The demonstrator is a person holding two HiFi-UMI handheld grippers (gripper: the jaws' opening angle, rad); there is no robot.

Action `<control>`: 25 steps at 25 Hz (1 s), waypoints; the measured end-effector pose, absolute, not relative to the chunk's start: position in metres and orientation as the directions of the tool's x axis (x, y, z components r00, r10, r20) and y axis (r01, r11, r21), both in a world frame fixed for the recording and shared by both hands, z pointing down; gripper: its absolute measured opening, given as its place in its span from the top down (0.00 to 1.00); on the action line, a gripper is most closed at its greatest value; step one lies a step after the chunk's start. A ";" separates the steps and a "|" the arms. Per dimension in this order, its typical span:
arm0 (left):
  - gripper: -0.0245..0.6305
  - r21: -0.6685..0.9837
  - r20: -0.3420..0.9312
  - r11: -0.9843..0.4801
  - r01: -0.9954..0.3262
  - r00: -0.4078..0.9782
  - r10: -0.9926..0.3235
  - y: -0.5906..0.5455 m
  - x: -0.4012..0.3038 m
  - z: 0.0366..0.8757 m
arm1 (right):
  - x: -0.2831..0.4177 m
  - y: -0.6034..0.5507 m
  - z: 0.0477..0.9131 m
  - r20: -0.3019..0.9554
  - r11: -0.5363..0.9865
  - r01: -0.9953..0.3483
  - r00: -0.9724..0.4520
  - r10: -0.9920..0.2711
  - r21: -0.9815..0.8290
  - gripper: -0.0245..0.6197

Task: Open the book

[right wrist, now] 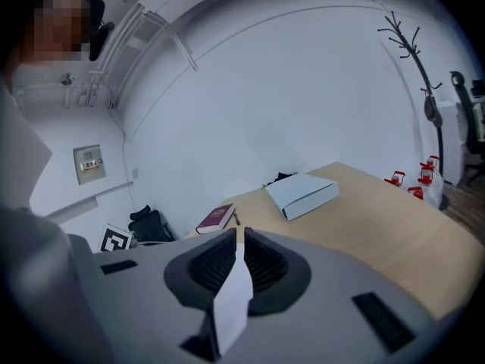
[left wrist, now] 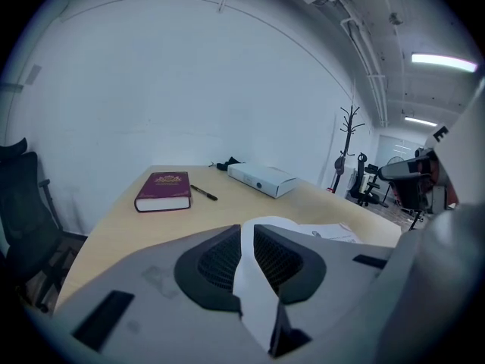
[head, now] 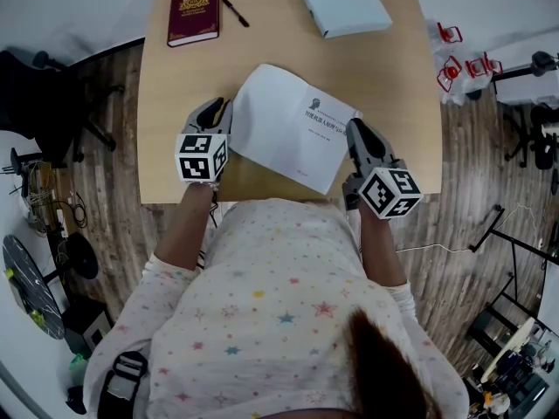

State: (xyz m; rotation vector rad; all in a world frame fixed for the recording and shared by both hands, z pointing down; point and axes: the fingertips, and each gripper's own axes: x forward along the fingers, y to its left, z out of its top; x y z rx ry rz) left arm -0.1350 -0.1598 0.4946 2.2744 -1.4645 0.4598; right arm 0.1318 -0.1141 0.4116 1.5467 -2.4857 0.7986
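Holds the white book [head: 288,125] at two opposite edges, with the left gripper [head: 218,110] on its left edge and the right gripper [head: 356,133] on its right edge. Rests it slanted on the pale wooden worktop [head: 384,77], nearer the person than the maroon book [head: 193,13] and off to that book's right. Shows a few lines of dark print on the upper face, toward the right gripper.

Has the left jaws clamped on a white sheet of the book. In the left gripper view, pinches a strip of paper between the ribbed pads [left wrist: 216,260] and lets it curl up and over to the right, toward a flat printed white sheet. Cannot tell whether that strip is the cover alone or more pages.

Has the right jaws clamped too, with the pads nearly together on a thin white paper edge in the right gripper view.

Sets the left gripper almost straight toward the person from the maroon book, and the right gripper further to the right.

Finds the maroon book closed and lying flat, gold emblem up. Finds a black pen [head: 235,12] just right of it, aslant and not touching. Finds a flat white box [head: 341,0] further right again.

Off the worktop, shows a dark office chair [head: 35,85] left of the maroon book, small red things [head: 463,64] on the floor far to its right, and a coat stand [left wrist: 349,139] standing well to the right of the maroon book.
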 end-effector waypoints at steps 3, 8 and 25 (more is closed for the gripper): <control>0.91 0.156 0.466 -0.370 -0.916 0.399 -0.790 -0.161 -0.134 0.490 | 0.131 -0.115 0.411 0.351 0.348 -0.859 -0.480 -0.804 -0.377 0.91; 0.92 0.158 0.459 -0.367 -0.917 0.398 -0.794 -0.164 -0.132 0.483 | 0.132 -0.117 0.409 0.348 0.348 -0.857 -0.481 -0.805 -0.379 0.91; 0.93 0.166 0.340 -0.411 -0.896 0.443 -0.829 -0.167 -0.118 0.439 | 0.152 -0.126 0.383 0.304 0.351 -0.886 -0.439 -0.846 -0.302 0.92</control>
